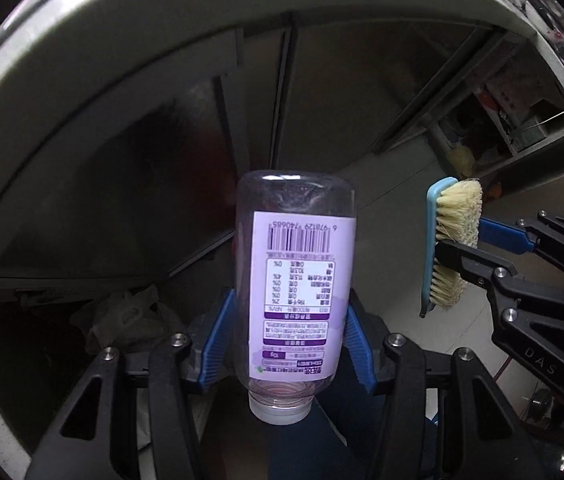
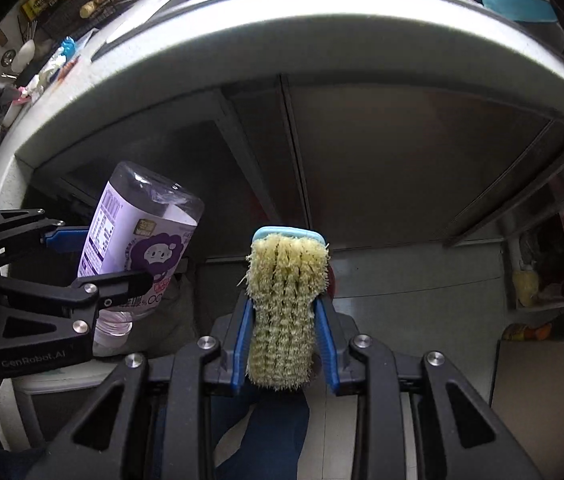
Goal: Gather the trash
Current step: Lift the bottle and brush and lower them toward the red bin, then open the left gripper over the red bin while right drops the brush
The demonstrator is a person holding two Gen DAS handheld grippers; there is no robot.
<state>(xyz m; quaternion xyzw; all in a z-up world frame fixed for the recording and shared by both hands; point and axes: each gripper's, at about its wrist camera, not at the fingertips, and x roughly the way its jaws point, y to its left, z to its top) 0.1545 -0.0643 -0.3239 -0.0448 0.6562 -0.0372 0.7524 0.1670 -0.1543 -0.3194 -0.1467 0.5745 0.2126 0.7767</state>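
Clear plastic bottle [image 1: 298,292] with a purple label looks empty, so I'd guess it's light, a bit crushable and slick. The left tool [image 1: 296,344] pinches it mid-label, cap pointing back toward the camera, which seems the sensible spot. The scrub brush [image 2: 286,312] is stiffer: hard blue back, springy pale bristles, and the right tool [image 2: 286,344] squeezes it across the bristle sides. Both hang side by side in the air below the pale bench edge [image 2: 241,60], in front of dull metal cabinet doors [image 2: 402,168], with a crumpled bag [image 1: 129,316] low at the left and cluttered shelves [image 2: 562,256] at the right.
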